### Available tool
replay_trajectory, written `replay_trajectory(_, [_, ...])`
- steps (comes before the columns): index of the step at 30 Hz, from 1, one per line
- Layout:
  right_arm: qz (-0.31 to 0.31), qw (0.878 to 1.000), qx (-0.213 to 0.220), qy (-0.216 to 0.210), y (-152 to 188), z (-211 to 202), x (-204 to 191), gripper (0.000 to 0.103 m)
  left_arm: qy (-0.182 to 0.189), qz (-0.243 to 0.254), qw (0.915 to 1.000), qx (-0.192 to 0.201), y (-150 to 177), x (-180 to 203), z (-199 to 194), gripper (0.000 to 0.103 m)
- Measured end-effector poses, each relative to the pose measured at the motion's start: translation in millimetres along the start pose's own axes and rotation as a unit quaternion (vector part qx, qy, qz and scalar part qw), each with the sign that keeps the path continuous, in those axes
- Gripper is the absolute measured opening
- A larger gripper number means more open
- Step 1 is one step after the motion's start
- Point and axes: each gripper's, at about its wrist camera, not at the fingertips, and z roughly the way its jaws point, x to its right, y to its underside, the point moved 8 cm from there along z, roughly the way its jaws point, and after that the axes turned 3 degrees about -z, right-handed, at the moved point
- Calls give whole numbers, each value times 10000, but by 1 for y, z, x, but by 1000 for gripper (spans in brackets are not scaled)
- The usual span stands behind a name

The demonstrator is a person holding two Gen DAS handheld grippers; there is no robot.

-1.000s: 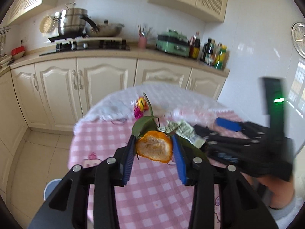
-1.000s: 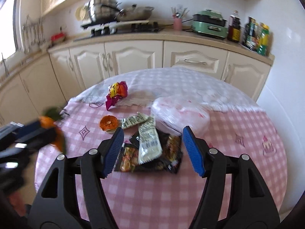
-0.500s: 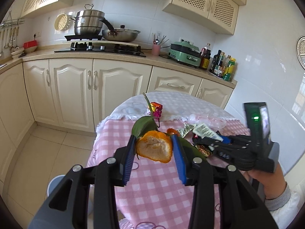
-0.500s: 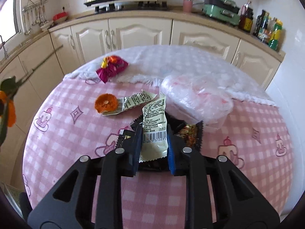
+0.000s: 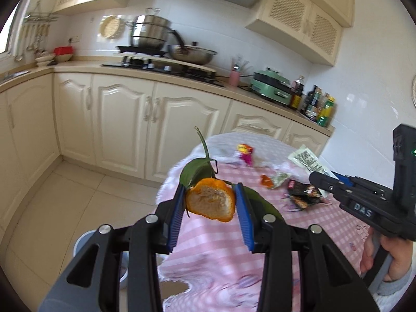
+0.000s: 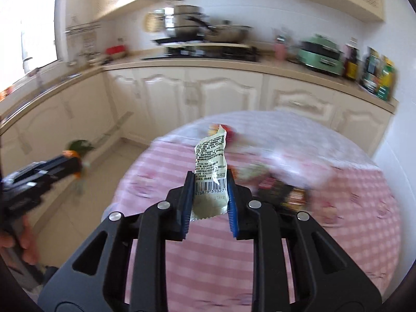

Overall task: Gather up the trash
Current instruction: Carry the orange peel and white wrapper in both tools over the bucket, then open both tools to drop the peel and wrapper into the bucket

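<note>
Gripping the leafy orange peel (image 5: 210, 202) between the left fingers (image 5: 175, 218), carried out past the edge of the counter (image 5: 215, 249), with a bluish tub (image 5: 80, 244) on the floor down-left of them, probably the bin. Clamping the pale snack wrapper (image 6: 211, 166) in the right fingers (image 6: 188, 200), spread around it a second ago, now lifting it clear. Leaves dark packets (image 5: 303, 195) and a pink sweet wrapper (image 5: 245, 153) farther ahead, still to collect.

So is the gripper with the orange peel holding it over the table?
No, the left gripper holds the orange peel past the table edge, above the floor.
</note>
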Motion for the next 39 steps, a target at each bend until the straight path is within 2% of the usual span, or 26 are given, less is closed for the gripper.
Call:
replay_trajectory(4, [-268,9977,-176,-603,-1,31,-73,23,-310,-285,9991,8,10,-50,-12,38])
replay_trajectory(9, [-511,9889,-559,-1276,13,85,-164,23,-702,-652,9953,-136,31,-117,-16,38])
replay_trajectory(13, [-644,9812,-934,-1563,34,134,-218,23,-1025,-1061,9884,-364,59,-181,-8,38])
replay_trajectory(17, [-759,9733,-1384,-1666,66,186,-254,23,-1227,-1381,9798,-770,92,-232,15,38])
replay_trajectory(23, [-708,9630,-2044,-1609,116,264,-276,24,-1330,-1969,9618,-1361,140,-299,70,37])
replay_trajectory(28, [-511,9592,-2352,-1482,145,311,-274,24,-1374,-2237,9531,-1508,157,-329,111,38])
replay_trajectory(32, [-298,9577,-2478,-1433,157,336,-265,24,-1158,-2574,9465,-1566,172,-345,141,40])
replay_trajectory(34, [-205,9570,-2539,-1386,162,350,-261,24,-1138,-2679,9417,-1688,177,-349,152,44])
replay_trajectory(35, [-163,9564,-2576,-1369,165,353,-260,24,-1166,-2676,9411,-1710,179,-350,155,49])
replay_trajectory(36, [-121,9557,-2606,-1362,170,354,-258,24,-1258,-2613,9423,-1672,179,-352,155,57])
replay_trajectory(39, [-66,9543,-2668,-1346,177,361,-257,24,-1510,-2415,9443,-1651,179,-356,153,62])
